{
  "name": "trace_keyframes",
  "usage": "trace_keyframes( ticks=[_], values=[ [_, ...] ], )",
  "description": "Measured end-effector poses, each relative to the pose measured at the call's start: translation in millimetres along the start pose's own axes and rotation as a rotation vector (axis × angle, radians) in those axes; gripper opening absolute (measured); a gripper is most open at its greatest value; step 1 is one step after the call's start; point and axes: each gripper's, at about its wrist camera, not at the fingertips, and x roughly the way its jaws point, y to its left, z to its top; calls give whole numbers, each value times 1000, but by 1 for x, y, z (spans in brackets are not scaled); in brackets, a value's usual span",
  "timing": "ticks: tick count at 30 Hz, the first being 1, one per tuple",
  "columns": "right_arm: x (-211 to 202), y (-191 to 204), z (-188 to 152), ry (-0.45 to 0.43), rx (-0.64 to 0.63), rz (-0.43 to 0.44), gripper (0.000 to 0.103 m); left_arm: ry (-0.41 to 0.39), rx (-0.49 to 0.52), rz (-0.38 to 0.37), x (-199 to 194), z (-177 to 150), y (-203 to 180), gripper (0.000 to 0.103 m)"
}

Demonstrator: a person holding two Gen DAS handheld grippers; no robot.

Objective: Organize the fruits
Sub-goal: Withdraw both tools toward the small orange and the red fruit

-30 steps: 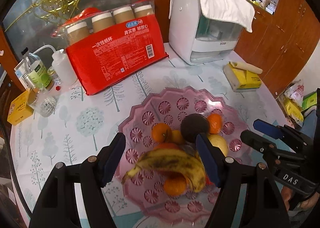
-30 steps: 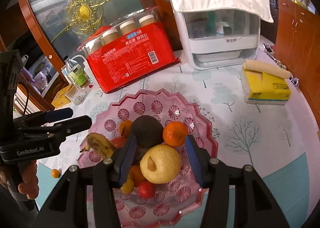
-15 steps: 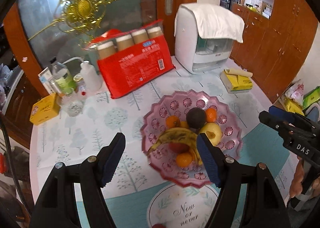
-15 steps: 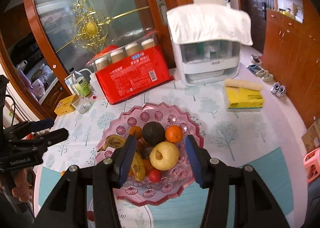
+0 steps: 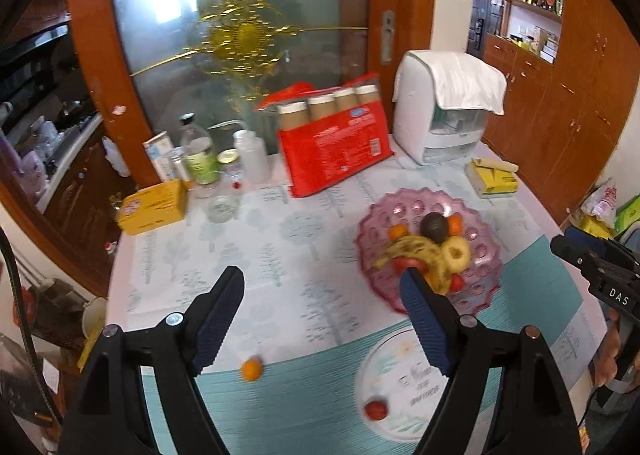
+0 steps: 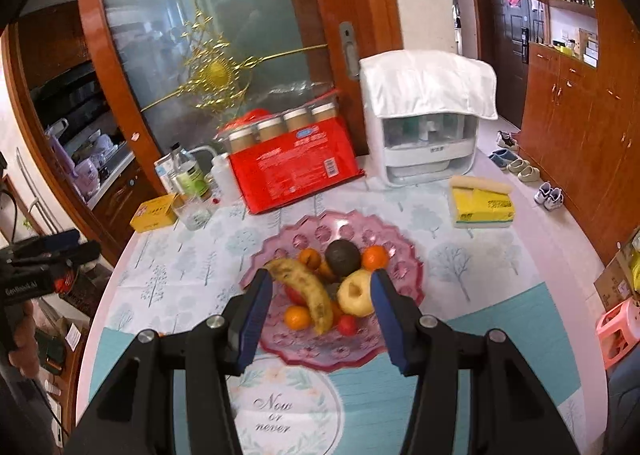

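Your left gripper (image 5: 322, 315) and right gripper (image 6: 318, 313) both hang above the counter (image 6: 192, 267) with jaws released, grasping nothing. The scalloped pink glass fruit plate (image 6: 404, 251) carries a spotted yellow banana (image 6: 308, 291), a pale yellow pear (image 6: 356, 293), a dark round avocado (image 6: 342, 255) and 3 small orange tangerines. 2 fruits lie off the plate, on the teal cloth nearer you: a small orange tangerine (image 5: 252, 370) and a small red fruit (image 5: 375, 409), well apart from each other.
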Motion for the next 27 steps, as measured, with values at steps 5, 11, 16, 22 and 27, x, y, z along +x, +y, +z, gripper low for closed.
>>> trace_keyframes(
  ticks=[5,11,16,22,27],
  values=[
    [7,26,-25,41,-1,14,58,19,-39,27,-8,-25,43,79],
    [27,61,-61,112,-15,46,58,90,-76,40,11,-68,82,79],
    [53,87,-97,182,-40,52,58,171,-88,18,46,-103,96,79],
    [87,104,-136,293,-38,74,58,256,-83,-9,89,-138,100,79],
    [109,112,-165,362,-40,107,58,323,-84,-31,126,-156,104,79]
  ],
)
